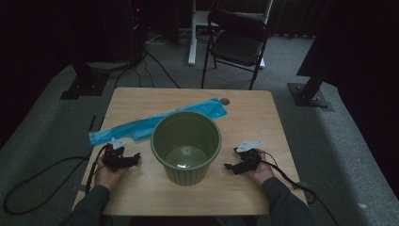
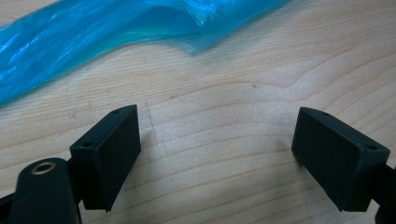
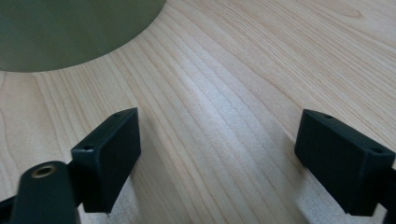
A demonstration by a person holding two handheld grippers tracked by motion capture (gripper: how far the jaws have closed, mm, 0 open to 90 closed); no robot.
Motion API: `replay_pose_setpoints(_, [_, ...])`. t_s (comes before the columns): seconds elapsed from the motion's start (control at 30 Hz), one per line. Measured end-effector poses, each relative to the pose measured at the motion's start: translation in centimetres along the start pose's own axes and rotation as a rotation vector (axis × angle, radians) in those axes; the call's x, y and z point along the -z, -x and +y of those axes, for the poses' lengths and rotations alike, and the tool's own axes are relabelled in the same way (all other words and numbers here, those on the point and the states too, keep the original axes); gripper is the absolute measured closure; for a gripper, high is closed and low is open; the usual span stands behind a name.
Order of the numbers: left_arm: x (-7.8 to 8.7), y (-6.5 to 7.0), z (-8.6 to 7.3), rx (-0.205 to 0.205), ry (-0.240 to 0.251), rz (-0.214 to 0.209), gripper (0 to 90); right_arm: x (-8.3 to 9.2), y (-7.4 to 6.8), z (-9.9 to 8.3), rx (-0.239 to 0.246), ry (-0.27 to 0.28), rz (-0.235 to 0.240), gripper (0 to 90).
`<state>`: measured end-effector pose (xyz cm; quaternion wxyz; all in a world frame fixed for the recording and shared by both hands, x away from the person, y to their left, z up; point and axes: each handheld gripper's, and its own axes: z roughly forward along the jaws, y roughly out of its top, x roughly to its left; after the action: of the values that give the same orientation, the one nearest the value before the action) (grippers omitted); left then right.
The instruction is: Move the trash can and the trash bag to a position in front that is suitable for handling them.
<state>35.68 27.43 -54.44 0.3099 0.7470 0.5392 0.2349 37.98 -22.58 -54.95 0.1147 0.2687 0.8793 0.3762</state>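
Green bin [image 1: 186, 145] stands upright mid-table, mouth up, nothing in it but a pale sheen at the bottom. Blue plastic bag [image 1: 155, 121] lies flat and stretched behind and to the left of it, running diagonally across the wooden table [image 1: 254, 117]; its near end sits close to the left gripper [image 1: 133, 157]. Left gripper rests on the table just left of the bin, jaws spread wide w/ nothing between them (bare wood there, bag just ahead in the left gripper view). Right gripper [image 1: 229, 165] rests on the table right of the bin, jaws likewise wide apart, gripping nothing; bin wall close by. Black folding chair [image 1: 237, 40] beyond the table.
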Motion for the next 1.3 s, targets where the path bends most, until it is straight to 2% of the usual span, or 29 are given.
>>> replay_pose_setpoints(0.03, [0.0, 0.0, 0.0, -0.001, 0.008, 0.0, 25.0, 0.0, 0.0, 0.0, 0.002, 0.003, 0.001, 16.1])
replay_pose_setpoints(0.13, [0.0, 0.1, 0.1, -0.007, 0.015, -0.006, 27.8, 0.0, -0.1, 0.0, -0.004, 0.007, -0.004, 18.7])
replay_pose_setpoints(0.17, [0.0, 0.2, 0.1, -0.014, 0.015, -0.012, 33.7, 0.1, -0.1, 0.0, -0.005, 0.012, -0.001, 22.2])
replay_pose_setpoints(0.27, [0.0, 0.3, 0.1, -0.016, 0.014, -0.017, 33.9, 0.1, -0.1, 0.0, -0.01, 0.015, -0.008, 26.4])
replay_pose_setpoints(0.3, [0.1, 0.4, 0.1, -0.048, 0.007, -0.046, 33.9, 0.2, -0.1, 0.1, -0.013, 0.014, -0.011, 28.6])
replay_pose_setpoints(0.33, [0.3, 0.5, 0.3, -0.061, -0.014, -0.052, 35.4, 0.2, 0.0, 0.1, -0.015, 0.011, -0.014, 30.7])
replay_pose_setpoints(0.37, [0.5, 0.7, 0.5, -0.085, -0.031, -0.055, 41.4, 0.3, 0.0, 0.2, -0.019, 0.007, -0.018, 34.6])
replay_pose_setpoints(0.4, [0.5, 0.7, 0.5, -0.085, -0.031, -0.055, 48.6, 0.3, 0.0, 0.2, -0.019, 0.007, -0.018, 34.6])
replay_pose_setpoints(0.43, [0.8, 1.3, 0.7, -0.131, -0.047, -0.066, 53.5, 0.5, 0.0, 0.5, -0.033, -0.018, -0.027, 46.5])
replay_pose_setpoints(0.47, [0.8, 1.7, 0.8, -0.15, -0.056, -0.094, 53.8, 0.6, 0.0, 0.6, -0.032, -0.028, -0.025, 50.8])
replay_pose_setpoints(0.5, [1.0, 2.4, 1.0, -0.185, -0.057, -0.121, 55.3, 0.7, 0.0, 0.7, -0.04, -0.035, -0.003, 56.6])
replay_pose_setpoints(0.53, [1.0, 2.4, 1.0, -0.185, -0.057, -0.121, 56.5, 0.7, 0.0, 0.7, -0.04, -0.035, -0.003, 56.6])
replay_pose_setpoints(0.57, [1.3, 2.8, 1.3, -0.202, -0.037, -0.151, 56.5, 0.8, -0.1, 0.7, -0.05, -0.037, 0.021, 58.9])
replay_pose_setpoints(0.63, [2.0, 3.7, 1.9, -0.225, 0.005, -0.228, 57.2, 0.8, -0.5, 1.1, -0.033, -0.05, 0.04, 61.8])
replay_pose_setpoints(0.67, [2.0, 3.9, 2.2, -0.224, 0.004, -0.274, 57.2, 0.8, -0.7, 1.3, -0.026, -0.043, 0.045, 62.1])
replay_pose_setpoints(0.73, [2.0, 4.5, 2.8, -0.24, 0.007, -0.332, 57.4, 1.1, -0.9, 2.0, -0.012, -0.018, 0.05, 62.3])
replay_pose_setpoints(0.87, [1.6, 5.2, 3.5, -0.251, 0.013, -0.362, 58.1, 1.6, -0.8, 3.2, -0.007, 0.022, 0.054, 62.9])
replay_pose_setpoints(0.97, [1.3, 5.6, 4.0, -0.256, 0.017, -0.366, 58.1, 1.6, -0.4, 3.7, -0.01, 0.036, 0.054, 63.0])
replay_pose_setpoints(1.03, [0.4, 6.5, 5.0, -0.267, 0.013, -0.377, 58.0, 1.5, 0.1, 4.4, -0.009, 0.051, 0.054, 62.8])
replay_pose_setpoints(1.1, [0.0, 7.0, 5.5, -0.285, 0.011, -0.357, 60.3, 1.4, 0.2, 4.7, 0.004, 0.048, 0.045, 62.0])
replay_pose_setpoints(1.2, [-0.3, 7.5, 6.0, -0.277, 0.026, -0.368, 60.8, 1.5, 0.4, 4.9, 0.001, 0.048, 0.051, 61.5])
replay_pose_setpoints(1.3, [-0.5, 8.2, 6.3, -0.288, 0.029, -0.379, 61.8, 2.0, 0.2, 5.0, 0.01, 0.055, 0.064, 60.9])
